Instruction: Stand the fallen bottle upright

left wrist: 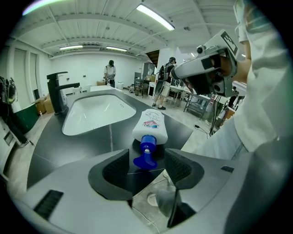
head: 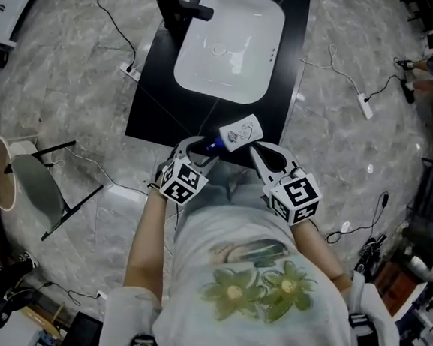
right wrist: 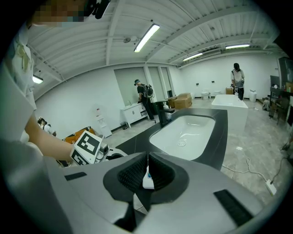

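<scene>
- The bottle (head: 239, 133) lies on its side on the black worktop (head: 154, 88), near the front edge and just in front of the sink (head: 228, 41). It has not yet been stood up.
- Its blue spray cap (left wrist: 145, 155) points toward the left tongs (left wrist: 146, 163), and its base end points toward the right tongs (right wrist: 147, 170).
- The jaws of the left tongs are set apart. The spray cap lies in the gap between them and appears to be gripped by neither pad.
- The jaws of the right tongs are drawn almost together. A white part of the bottle with a strip of its label is seen between the pads, so these tongs are judged to be clamped on the bottle's base end.
- The step in hand is judged to be the taking of the grasp: one end is secured and the other is bracketed, but nothing has been lifted.
- For the next move, either the left tongs are to be closed on the cap or neck, or the bottle is to be pivoted by the right tongs alone.
- The cap end is then to be raised until the base sits flat on the worktop, well back from the front edge.
- The grip is to be released only once the bottle rests squarely on its base.
</scene>
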A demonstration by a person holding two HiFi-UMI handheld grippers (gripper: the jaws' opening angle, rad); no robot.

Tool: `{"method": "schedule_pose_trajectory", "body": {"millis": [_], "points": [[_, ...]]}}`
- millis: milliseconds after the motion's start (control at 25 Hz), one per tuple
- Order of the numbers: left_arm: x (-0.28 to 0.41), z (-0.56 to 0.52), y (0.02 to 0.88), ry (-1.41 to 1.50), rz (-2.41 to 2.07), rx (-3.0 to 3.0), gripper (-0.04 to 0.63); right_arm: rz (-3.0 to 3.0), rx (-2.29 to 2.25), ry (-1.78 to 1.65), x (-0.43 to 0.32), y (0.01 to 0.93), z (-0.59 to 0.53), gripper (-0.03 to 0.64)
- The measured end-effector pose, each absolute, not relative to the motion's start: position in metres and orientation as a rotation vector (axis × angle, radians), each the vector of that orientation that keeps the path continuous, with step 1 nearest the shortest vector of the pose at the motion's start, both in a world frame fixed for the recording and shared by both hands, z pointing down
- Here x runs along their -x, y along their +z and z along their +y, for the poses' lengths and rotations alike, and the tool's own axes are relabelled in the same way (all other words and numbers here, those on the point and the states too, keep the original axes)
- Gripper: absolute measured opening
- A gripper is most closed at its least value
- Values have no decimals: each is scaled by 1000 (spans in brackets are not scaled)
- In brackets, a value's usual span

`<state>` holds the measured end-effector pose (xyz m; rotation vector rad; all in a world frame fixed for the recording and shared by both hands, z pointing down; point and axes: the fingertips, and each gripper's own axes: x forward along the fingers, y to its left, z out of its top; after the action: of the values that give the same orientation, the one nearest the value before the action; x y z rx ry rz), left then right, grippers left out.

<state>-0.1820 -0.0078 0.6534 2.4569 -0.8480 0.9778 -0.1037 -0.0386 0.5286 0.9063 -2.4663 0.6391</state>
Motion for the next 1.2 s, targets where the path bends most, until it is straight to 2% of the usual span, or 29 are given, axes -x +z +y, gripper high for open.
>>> {"method": "schedule_pose_trajectory", "body": {"millis": [360, 480, 1200], "points": [[182, -6, 667, 1009, -803, -2451, 244, -2465, -902, 635, 103, 531, -43, 44], [184, -6, 668, 1018, -790, -2456, 183, -2468, -893, 635, 104, 531, -43, 44], [179, -15, 628, 1006, -841, -2489, 179, -2508, -879, 635, 89, 522, -44, 43]]}}
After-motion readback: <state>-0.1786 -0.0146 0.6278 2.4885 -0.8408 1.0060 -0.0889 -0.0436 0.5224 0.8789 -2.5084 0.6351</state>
